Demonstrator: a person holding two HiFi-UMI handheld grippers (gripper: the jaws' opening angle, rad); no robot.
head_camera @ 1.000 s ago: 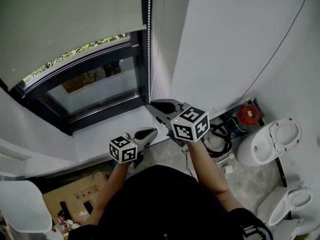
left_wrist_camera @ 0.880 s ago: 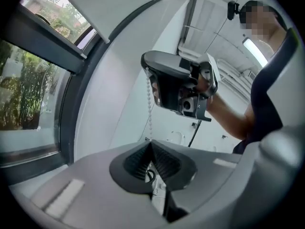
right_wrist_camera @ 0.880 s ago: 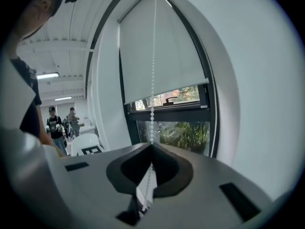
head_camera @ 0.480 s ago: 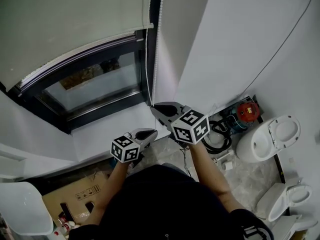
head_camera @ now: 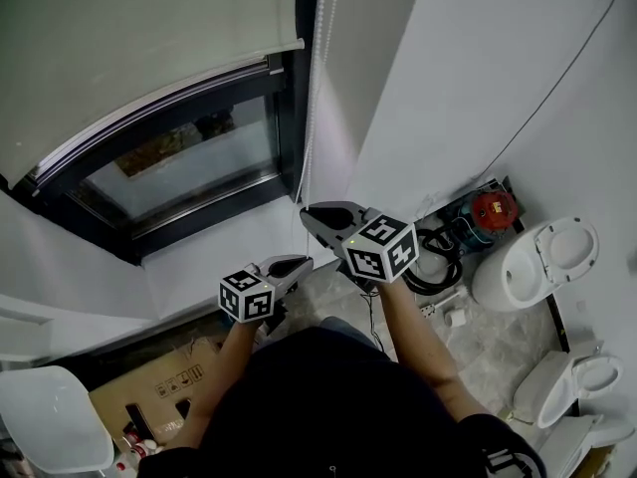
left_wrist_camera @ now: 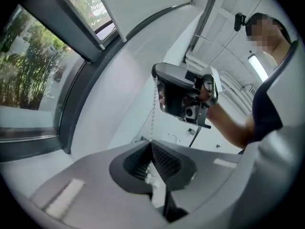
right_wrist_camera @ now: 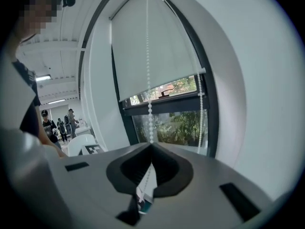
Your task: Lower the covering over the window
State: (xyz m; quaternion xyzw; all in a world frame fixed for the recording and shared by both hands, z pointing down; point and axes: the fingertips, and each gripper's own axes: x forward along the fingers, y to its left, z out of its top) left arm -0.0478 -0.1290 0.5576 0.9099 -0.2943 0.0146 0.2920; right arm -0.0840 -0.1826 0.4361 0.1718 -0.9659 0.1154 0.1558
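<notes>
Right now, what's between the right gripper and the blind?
Only the bead chain, pinched in the right gripper and running up in front of the blind; the right gripper view shows it.

in the head view the blind [head_camera: 129, 38] runs off the top and left edges, and the bead chain [head_camera: 315, 98] leaves the top edge, so i can't see where either ends. below the right gripper [head_camera: 307, 211] that chain is too thin for me to trace. the print on the cardboard box [head_camera: 159, 391] is too small to read, and 1 white chair [head_camera: 50, 416] is cut by the left edge.
</notes>
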